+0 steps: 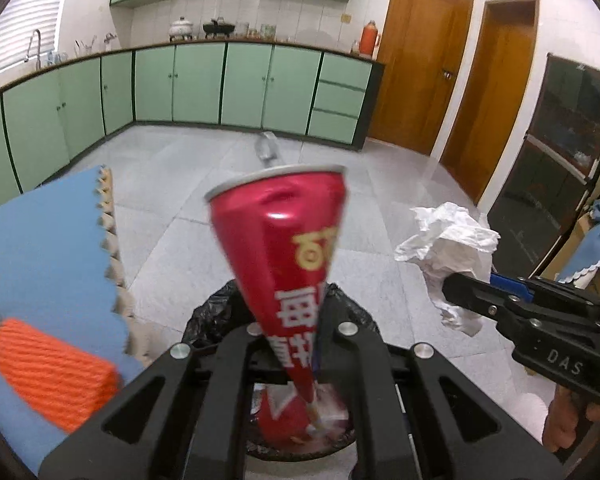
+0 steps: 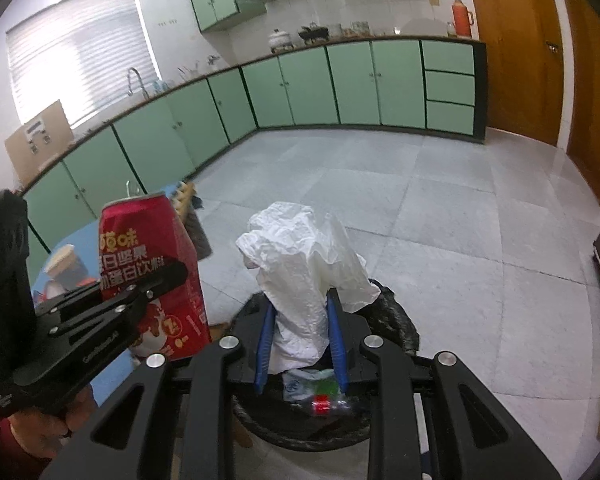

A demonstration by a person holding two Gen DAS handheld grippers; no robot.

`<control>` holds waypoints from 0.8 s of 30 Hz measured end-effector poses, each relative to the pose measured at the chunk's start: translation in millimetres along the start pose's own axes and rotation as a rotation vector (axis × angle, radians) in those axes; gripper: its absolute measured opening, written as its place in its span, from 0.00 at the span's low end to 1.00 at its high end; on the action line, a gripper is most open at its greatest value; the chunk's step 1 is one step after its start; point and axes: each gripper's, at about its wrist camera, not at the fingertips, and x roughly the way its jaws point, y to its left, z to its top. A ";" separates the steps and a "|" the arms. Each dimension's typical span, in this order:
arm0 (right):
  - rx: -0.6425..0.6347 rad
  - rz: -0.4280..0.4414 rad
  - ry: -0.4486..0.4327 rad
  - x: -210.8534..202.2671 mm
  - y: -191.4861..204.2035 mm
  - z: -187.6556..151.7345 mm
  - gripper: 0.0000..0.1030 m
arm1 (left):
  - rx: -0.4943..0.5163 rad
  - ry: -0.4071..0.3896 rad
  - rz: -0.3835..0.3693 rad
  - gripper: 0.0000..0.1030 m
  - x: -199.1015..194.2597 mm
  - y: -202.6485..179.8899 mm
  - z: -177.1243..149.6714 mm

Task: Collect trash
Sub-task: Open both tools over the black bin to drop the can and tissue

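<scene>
My left gripper (image 1: 288, 316) is shut on a dented red drink can (image 1: 284, 248) and holds it upright over a bin lined with a black bag (image 1: 204, 320). The can (image 2: 156, 276) and left gripper (image 2: 156, 284) also show at the left of the right wrist view. My right gripper (image 2: 300, 312) is shut on a crumpled white paper wad (image 2: 304, 272) above the same bin (image 2: 392, 320). The wad (image 1: 448, 248) and right gripper (image 1: 460, 288) show at the right of the left wrist view. Inside the bin lie a red wrapper (image 1: 280, 416) and a clear plastic bottle (image 2: 320, 396).
A blue foam mat (image 1: 40, 240) with an orange ribbed block (image 1: 52, 376) lies left of the bin. A crushed clear bottle (image 1: 266, 148) lies on the grey tile floor beyond. Green cabinets (image 2: 340, 84) line the far walls. A dark glass cabinet (image 1: 548, 168) stands at the right.
</scene>
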 end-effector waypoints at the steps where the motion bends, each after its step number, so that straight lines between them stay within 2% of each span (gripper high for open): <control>1: 0.008 -0.003 0.012 6.8 -4.5 -0.7 0.24 | -0.004 0.013 0.001 0.04 7.8 -0.5 -0.2; 5: 0.031 -0.014 0.052 32.4 -15.0 -4.9 0.25 | -0.016 0.063 -0.007 0.04 32.6 3.9 -2.5; 8: 0.021 -0.030 0.074 48.1 -19.7 -7.7 0.34 | -0.030 0.116 -0.032 0.06 48.5 6.3 0.7; 10: 0.015 -0.043 0.083 56.7 -22.6 -7.8 0.41 | -0.045 0.138 -0.042 0.24 57.6 8.7 3.5; 11: 0.015 -0.045 0.091 61.1 -24.8 -7.7 0.42 | -0.050 0.140 -0.044 0.49 61.2 9.2 6.7; 12: 0.017 -0.047 0.094 62.3 -26.6 -8.4 0.44 | -0.057 0.127 -0.053 0.59 61.6 9.9 7.5; 15: 0.023 -0.062 0.102 68.7 -30.6 -7.1 0.49 | -0.046 0.116 -0.065 0.62 63.6 8.6 8.3; 18: 0.027 -0.074 0.103 68.4 -34.3 -6.8 0.49 | -0.050 0.115 -0.063 0.63 66.2 11.0 7.6; 24: 0.034 -0.090 0.098 63.8 -37.5 -6.2 0.56 | -0.048 0.081 -0.049 0.67 49.0 15.6 11.8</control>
